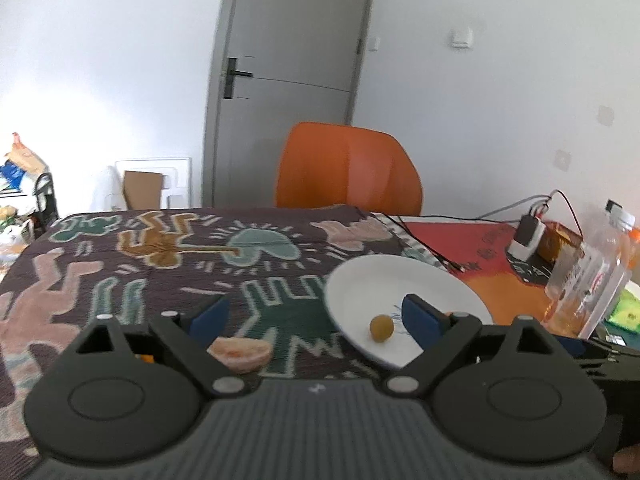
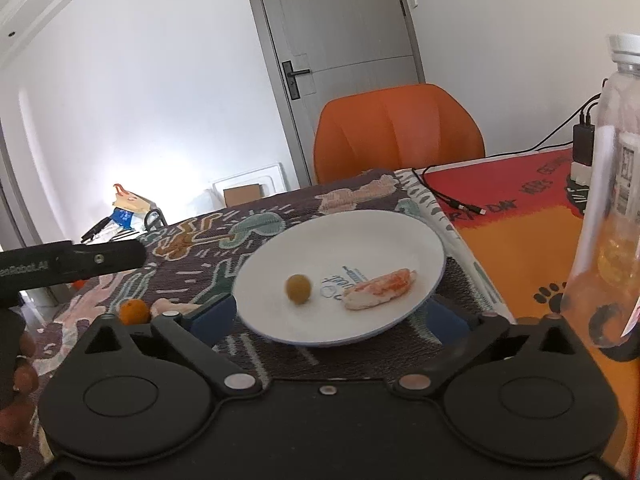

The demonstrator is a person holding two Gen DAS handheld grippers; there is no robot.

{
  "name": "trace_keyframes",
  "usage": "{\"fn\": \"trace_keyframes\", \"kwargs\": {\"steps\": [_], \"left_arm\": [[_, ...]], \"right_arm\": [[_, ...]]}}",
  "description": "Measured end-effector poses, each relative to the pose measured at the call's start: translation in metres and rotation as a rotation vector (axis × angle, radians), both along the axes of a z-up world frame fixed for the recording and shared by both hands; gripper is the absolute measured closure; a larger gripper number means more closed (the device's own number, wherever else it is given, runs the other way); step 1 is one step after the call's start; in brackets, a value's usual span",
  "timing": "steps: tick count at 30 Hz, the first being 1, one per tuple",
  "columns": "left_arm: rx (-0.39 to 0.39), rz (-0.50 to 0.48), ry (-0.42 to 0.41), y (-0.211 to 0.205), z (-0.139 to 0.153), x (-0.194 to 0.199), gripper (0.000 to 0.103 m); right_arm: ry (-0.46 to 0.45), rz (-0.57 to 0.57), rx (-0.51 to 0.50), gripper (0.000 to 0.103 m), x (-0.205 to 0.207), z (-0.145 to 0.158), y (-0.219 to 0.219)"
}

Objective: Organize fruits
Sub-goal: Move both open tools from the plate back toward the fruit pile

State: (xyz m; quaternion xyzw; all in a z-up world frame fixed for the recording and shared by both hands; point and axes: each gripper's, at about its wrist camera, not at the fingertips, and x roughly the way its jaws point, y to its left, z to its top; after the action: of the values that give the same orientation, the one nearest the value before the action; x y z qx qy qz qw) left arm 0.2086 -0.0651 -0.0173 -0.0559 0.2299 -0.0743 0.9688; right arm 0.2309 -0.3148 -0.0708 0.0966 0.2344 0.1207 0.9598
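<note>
Patterned tablecloth [image 2: 168,280], plate [image 2: 360,236], perhaps 2 fruits.

- Setting: a room in a home.
- Grey door [image 2: 352,32] with lever handle, white walls.
- Orange chair [image 2: 400,132] at a surface [image 1: 120,280] under patterned cloth.
- White plate [image 2: 360,240]; cardboard box [image 1: 142,194] on the floor.

Bright, diffuse daylight; glare washes the wall [image 1: 100,92] at left in both views. Fisheye bowing curves the door [image 2: 344,40]. Left-wrist view slightly soft, perhaps motion blur. Dark vignette at corners.
</note>
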Motion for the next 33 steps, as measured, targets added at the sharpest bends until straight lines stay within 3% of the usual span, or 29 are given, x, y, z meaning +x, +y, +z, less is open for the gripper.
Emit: {"fn": "trace_keyframes", "kwargs": {"steps": [16,33], "left_arm": [[0.000,0.139,0.013,0.065,0.007,-0.062,0.007],[-0.051,0.113,0.036,0.099,-0.022,-0.083,0.010]], "right_arm": [[-0.021,0.048,-0.022,0.000,-0.025,0.015,0.030],[-0.039,0.093,-0.056,0.001,-0.033,0.016,0.058]]}}
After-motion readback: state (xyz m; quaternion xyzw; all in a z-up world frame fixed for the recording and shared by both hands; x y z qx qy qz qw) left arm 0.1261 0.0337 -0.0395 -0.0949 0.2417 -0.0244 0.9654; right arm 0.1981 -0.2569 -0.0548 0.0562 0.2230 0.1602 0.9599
